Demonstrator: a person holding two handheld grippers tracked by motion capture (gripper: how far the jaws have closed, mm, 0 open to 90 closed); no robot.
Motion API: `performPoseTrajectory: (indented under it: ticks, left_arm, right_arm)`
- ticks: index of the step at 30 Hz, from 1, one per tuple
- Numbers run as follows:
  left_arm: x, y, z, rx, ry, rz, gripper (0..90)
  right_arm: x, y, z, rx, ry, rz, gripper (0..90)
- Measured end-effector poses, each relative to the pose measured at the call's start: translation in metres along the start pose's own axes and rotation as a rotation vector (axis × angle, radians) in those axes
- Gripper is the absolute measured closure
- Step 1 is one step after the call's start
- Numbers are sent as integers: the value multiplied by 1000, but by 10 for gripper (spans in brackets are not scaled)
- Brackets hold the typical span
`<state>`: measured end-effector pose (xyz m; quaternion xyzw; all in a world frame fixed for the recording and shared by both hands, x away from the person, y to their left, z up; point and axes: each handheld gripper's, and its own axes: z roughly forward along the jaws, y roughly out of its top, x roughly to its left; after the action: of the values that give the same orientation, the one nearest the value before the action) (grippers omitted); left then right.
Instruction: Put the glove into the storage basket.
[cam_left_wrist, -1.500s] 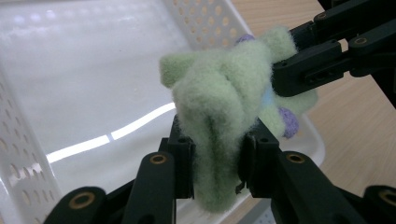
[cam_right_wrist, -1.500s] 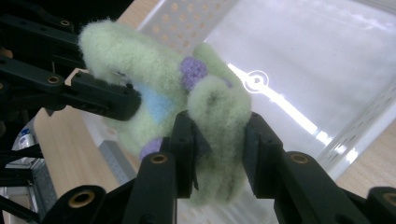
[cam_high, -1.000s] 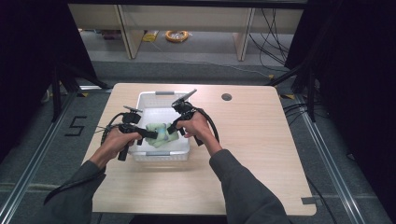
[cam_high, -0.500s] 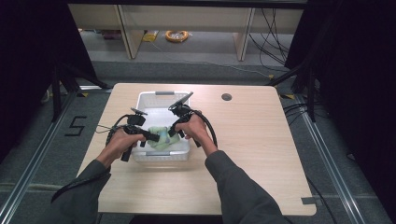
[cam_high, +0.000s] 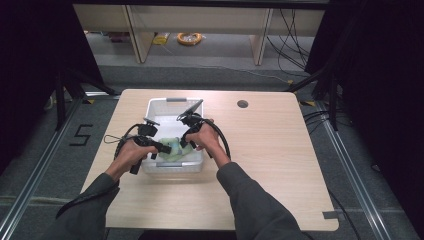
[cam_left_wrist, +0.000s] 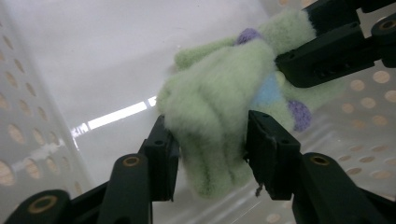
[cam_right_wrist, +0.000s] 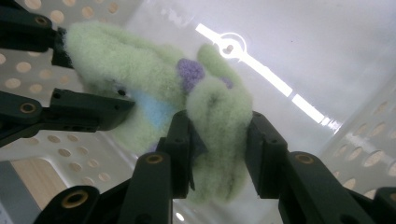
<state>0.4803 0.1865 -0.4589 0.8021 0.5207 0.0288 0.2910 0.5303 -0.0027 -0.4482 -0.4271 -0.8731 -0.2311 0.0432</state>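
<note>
Sock (cam_high: 172, 150) partly behind basket wall (cam_high: 172, 165)

Light wooden table (cam_high: 280, 165) with rounded corners. White perforated plastic basket (cam_high: 172, 107) sits left of centre, around 10 o'clock. Small dark round grommet (cam_high: 242, 104) at 1 o'clock.

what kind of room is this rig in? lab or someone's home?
Most likely a lab or recording room, not a home. A bare wooden table stands between black curtains, cables trail over the grey floor, and the floor carries a taped number 5.
</note>
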Motion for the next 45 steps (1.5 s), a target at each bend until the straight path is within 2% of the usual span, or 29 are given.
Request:
performPoseTrajectory:
  ticks: [1,4,5,7,8,10,11,16,18,19,23,24,28,29,31,37,40,41,45]
  left_arm:
    - [1,0,-1,4,-1,-9,519]
    - [3,1,-3,-14,5,-21,479]
    - [3,1,-5,-31,7,-31,471]
    - [4,1,-6,-28,4,-28,472]
    - [4,1,-8,-35,9,-33,468]
    - [5,1,-10,-35,10,-37,455]
    - [5,1,-11,-51,14,-42,452]
    - [3,1,-17,-81,16,-53,435]
    - [2,2,-19,-81,9,-50,435]
    - [1,2,-21,-90,11,-53,435]
    - [-2,1,-27,-112,13,-49,428]
    - [-2,1,-29,-112,12,-35,426]
    - [-4,-1,-35,-132,9,-39,415]
    - [-5,-2,-36,-147,7,-44,415]
    - [-7,-3,-42,-168,-6,-46,412]
    - [-15,-6,-49,-198,-33,-36,375]
    - [-25,-9,-53,-228,-62,-30,369]
    - [-27,-10,-55,-229,-69,-20,366]
    - [-40,-15,-59,-249,-97,5,363]
  right_arm:
    - [0,0,0,3,-4,-18,650]
    - [1,1,0,5,-20,-16,644]
    - [2,2,0,13,-46,-42,637]
    - [4,3,0,15,-47,-27,631]
    - [5,4,0,12,-62,-52,603]
    - [7,5,-1,24,-84,-48,586]
    - [7,5,-1,22,-90,-56,577]
    - [8,7,-6,13,-103,-67,519]
    - [9,8,-7,10,-96,-56,519]
    - [8,9,-11,-12,-93,-64,519]
    - [8,10,-18,-39,-87,-63,513]
    - [8,10,-20,-43,-80,-77,513]
    - [7,9,-27,-68,-75,-77,503]
    - [6,8,-34,-73,-68,-77,498]
    - [5,6,-39,-89,-63,-91,494]
    - [3,-2,-53,-99,-67,-86,458]
    - [1,-12,-64,-121,-50,-104,451]
    - [1,-15,-66,-122,-42,-97,445]
    - [-3,-28,-76,-153,-28,-125,429]
